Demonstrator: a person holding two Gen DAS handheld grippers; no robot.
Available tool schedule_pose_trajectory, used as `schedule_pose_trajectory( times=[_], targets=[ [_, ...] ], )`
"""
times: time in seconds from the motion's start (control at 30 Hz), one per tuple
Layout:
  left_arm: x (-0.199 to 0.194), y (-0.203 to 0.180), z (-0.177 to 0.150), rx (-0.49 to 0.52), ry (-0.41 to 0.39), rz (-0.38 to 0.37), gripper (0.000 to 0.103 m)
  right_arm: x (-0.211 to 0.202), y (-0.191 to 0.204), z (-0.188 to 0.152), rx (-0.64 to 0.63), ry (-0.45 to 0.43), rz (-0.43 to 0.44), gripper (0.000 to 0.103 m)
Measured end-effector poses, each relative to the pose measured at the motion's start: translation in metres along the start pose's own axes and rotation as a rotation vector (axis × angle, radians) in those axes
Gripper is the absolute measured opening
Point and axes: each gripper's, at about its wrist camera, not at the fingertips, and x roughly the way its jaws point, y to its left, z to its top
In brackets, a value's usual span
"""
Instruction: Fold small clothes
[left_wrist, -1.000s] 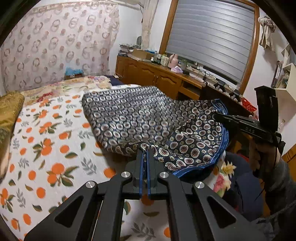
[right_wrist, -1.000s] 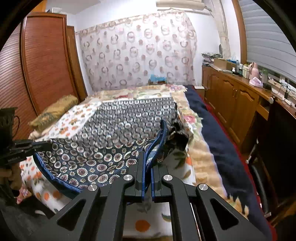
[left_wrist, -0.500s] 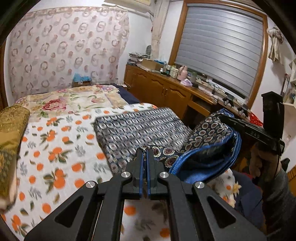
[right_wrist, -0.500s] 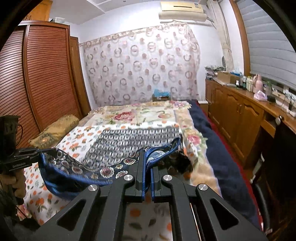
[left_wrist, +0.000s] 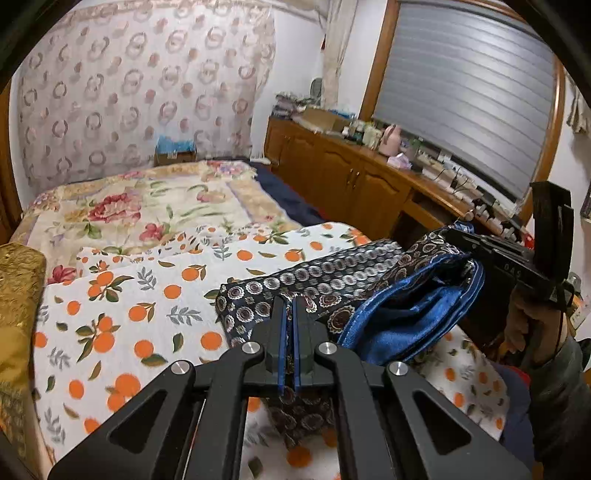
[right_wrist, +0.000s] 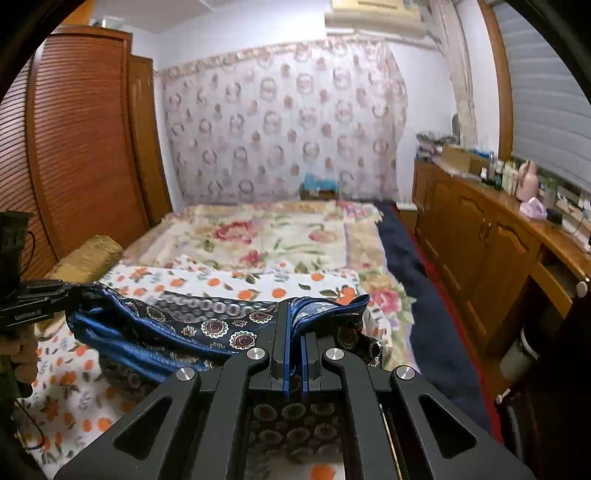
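A dark patterned garment with a blue lining hangs bunched between both grippers above the near end of the bed. My left gripper is shut on one edge of it, cloth draping below the fingers. In the right wrist view my right gripper is shut on another edge of the garment, a blue fold sticking up between the pads. The right gripper also shows at the right of the left wrist view, held by a hand. The left gripper shows at the left of the right wrist view.
The bed carries an orange-print sheet and a floral blanket farther back. A gold pillow lies at the left. Wooden cabinets with clutter run along the right wall; a wardrobe stands at the left.
Both grippers have pulled back toward the foot of the bed, dragging the garment off the sheet. It was spread out a second ago and now hangs bunched between them.
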Motion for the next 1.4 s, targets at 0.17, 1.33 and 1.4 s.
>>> schedule_pose_trajectory(
  times=[0.17, 1.33, 1.4],
  targets=[
    [0.023, 0.010, 0.001, -0.009, 0.041, 0.001, 0.004, 0.031, 0.002, -0.004, -0.012, 0.073, -0.031, 0.004],
    [0.049, 0.024, -0.012, 0.075, 0.183, 0.003, 0.077, 0.087, -0.009, -0.009, -0.040, 0.197, -0.059, 0.053],
    [0.062, 0.029, -0.007, 0.063, 0.206, 0.020, 0.077, 0.093, -0.009, -0.008, -0.022, 0.198, -0.047, 0.053]
  ],
)
